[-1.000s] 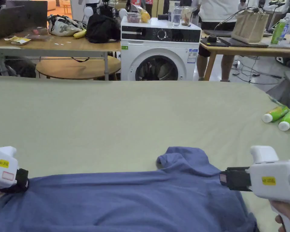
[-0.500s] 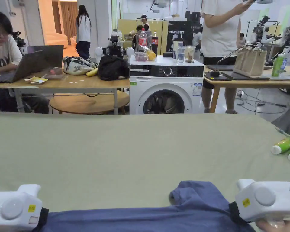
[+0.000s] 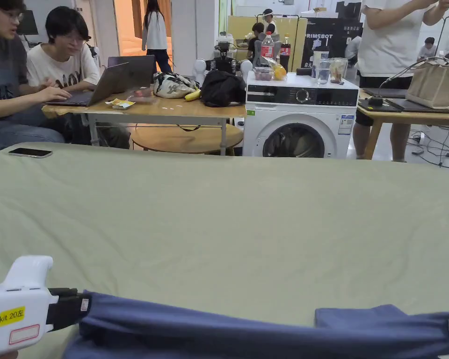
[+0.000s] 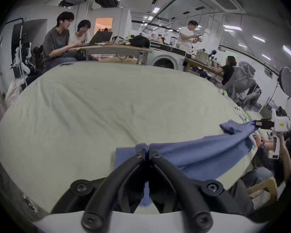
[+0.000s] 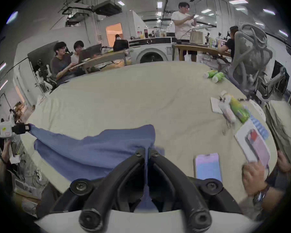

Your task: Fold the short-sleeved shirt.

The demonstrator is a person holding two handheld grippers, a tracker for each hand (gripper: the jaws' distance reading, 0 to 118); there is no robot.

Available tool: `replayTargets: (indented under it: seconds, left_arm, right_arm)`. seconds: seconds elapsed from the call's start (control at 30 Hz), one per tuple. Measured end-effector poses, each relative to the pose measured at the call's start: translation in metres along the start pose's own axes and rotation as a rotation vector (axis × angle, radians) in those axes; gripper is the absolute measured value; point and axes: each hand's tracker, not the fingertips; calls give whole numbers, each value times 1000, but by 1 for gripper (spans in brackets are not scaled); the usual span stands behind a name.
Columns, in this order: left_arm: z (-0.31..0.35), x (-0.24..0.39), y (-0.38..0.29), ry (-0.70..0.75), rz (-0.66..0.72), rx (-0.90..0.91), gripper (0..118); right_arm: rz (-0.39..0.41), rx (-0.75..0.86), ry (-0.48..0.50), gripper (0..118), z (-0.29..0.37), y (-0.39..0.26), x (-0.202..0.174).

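A blue short-sleeved shirt (image 3: 247, 329) stretches across the near edge of the pale green table (image 3: 228, 219). My left gripper (image 3: 78, 306) is shut on the shirt's left end; in the left gripper view its jaws (image 4: 145, 151) pinch the blue cloth (image 4: 200, 151). My right gripper (image 5: 146, 151) is shut on the shirt's right end (image 5: 107, 145), with cloth bunched between the jaws. The shirt hangs taut between both grippers, lifted a little off the table. A sleeve (image 3: 359, 315) folds up near the right end.
A phone (image 3: 31, 152) lies at the table's far left. Green bottles (image 5: 214, 75), a second phone (image 5: 207, 166), papers and small items (image 5: 235, 112) sit on the right side. Another person's hand (image 5: 254, 177) rests there. A washing machine (image 3: 298, 119) and people at desks stand beyond.
The head camera has tilted up and turned left, so the shirt sits lower in the picture. Both grippers have spread wider apart with the shirt stretched between them.
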Motion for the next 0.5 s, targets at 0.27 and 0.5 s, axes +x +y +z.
replayTargets:
  seconds: [0.27, 0.5]
  left_arm:
    - [-8, -4, -49, 31, 57, -53, 0]
    - [3, -8, -55, 26, 97, 53, 51]
  right_arm:
    - [28, -47, -30, 0, 10, -64, -13]
    - [41, -5, -87, 57, 13, -72, -10]
